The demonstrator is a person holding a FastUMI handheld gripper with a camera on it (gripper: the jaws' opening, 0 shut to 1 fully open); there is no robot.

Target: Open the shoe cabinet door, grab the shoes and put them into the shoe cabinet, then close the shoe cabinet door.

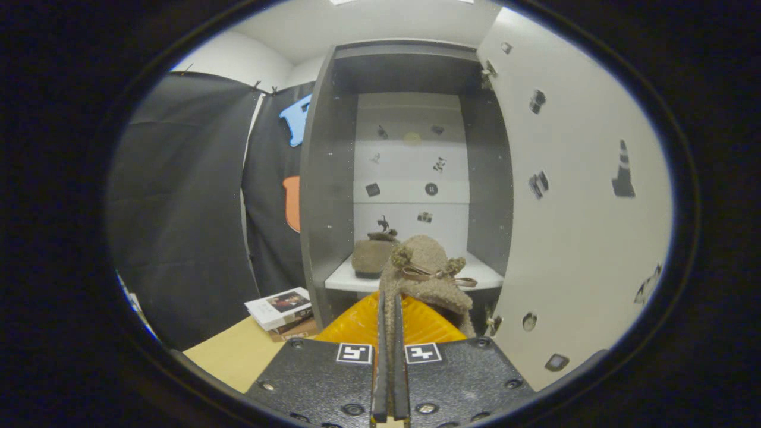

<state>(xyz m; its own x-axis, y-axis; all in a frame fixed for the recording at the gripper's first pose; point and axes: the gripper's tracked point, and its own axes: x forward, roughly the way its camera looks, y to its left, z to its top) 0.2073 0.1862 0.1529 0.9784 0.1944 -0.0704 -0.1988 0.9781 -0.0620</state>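
The claw [389, 321] is closed: its two fingers [381, 356] stand almost together, pinching a thin edge of the fuzzy tan shoe [425, 279]. The shoe hangs upright just ahead of the fingertips. It is a woolly, boot-like slipper with two small pom-poms and a brown bow across its front.

Directly below and ahead of the fingers lies a ridged yellow surface [362, 324]; what it belongs to cannot be determined.

Beyond the held shoe stands the shoe cabinet [324, 196], grey-walled with a white back panel carrying small dark stickers. Its door [571, 196] is swung open to the right of the claw; the door's white inner face carries further stickers. On the white shelf [339, 279] inside, beyond and slightly left of the held shoe, sits a second tan shoe [371, 255], sole down.

To the left of the claw, a light wooden surface [232, 356] holds a small stack of books [282, 312], placed just beside the cabinet's left wall. Behind the books hangs the black cloth wall [178, 208]. White room walls and ceiling show above it.
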